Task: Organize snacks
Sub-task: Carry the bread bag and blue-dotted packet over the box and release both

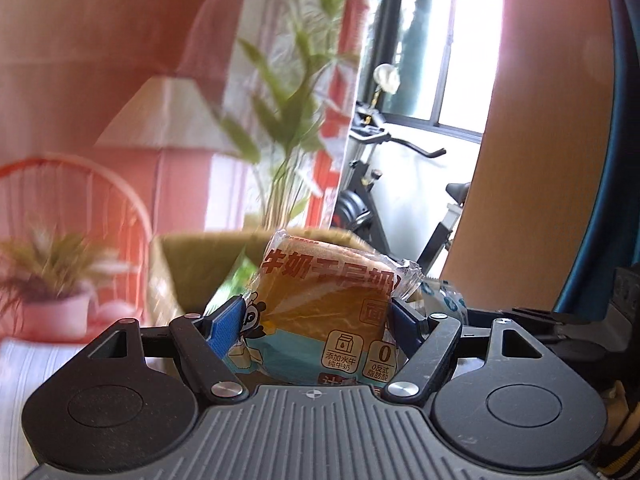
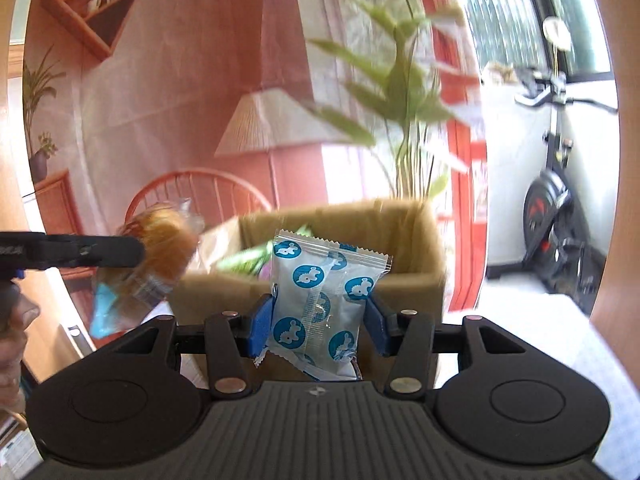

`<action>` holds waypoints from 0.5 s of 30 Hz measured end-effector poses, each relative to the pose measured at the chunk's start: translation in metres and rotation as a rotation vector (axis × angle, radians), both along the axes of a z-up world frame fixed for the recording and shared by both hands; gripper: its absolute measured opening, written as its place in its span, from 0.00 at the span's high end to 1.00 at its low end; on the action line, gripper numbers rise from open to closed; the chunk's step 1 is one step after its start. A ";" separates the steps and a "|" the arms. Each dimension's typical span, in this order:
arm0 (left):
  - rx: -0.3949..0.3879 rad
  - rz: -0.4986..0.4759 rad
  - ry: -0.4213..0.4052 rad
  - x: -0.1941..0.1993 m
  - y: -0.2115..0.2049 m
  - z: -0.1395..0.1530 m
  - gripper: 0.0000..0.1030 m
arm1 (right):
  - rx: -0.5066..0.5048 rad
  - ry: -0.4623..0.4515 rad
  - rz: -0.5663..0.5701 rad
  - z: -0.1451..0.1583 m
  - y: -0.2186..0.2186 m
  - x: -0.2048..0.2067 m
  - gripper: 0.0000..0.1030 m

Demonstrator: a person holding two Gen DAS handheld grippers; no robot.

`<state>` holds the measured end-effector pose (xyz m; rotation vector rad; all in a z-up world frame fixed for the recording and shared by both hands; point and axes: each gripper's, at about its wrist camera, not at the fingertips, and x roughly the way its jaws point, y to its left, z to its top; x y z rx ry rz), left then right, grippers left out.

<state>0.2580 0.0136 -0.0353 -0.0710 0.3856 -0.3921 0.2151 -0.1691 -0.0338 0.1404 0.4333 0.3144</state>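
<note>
My cardboard box (image 2: pixel 416 240) holds green packets (image 2: pixel 248 258); left hand-held gripper (image 1: pixel 316 316) clamps the upright bread pack (image 1: pixel 320 312); right hand-held gripper (image 2: pixel 318 320) clamps the upright blue-dotted packet (image 2: pixel 320 300).

We see the cardboard box (image 2: pixel 404 256) ahead of both tools – packets inside it, the plant (image 2: pixel 404 92) behind, the exercise bike (image 2: pixel 560 216) right
</note>
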 end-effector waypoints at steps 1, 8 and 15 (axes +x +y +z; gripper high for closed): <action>0.000 -0.012 0.003 0.010 -0.004 0.003 0.23 | -0.007 -0.010 -0.001 0.004 -0.001 0.004 0.50; 0.029 -0.053 0.102 0.089 -0.034 0.003 0.23 | -0.047 -0.058 -0.016 0.020 -0.015 0.031 0.58; 0.184 0.036 0.246 0.157 -0.051 -0.036 0.23 | -0.051 -0.035 -0.016 0.010 -0.023 0.066 0.80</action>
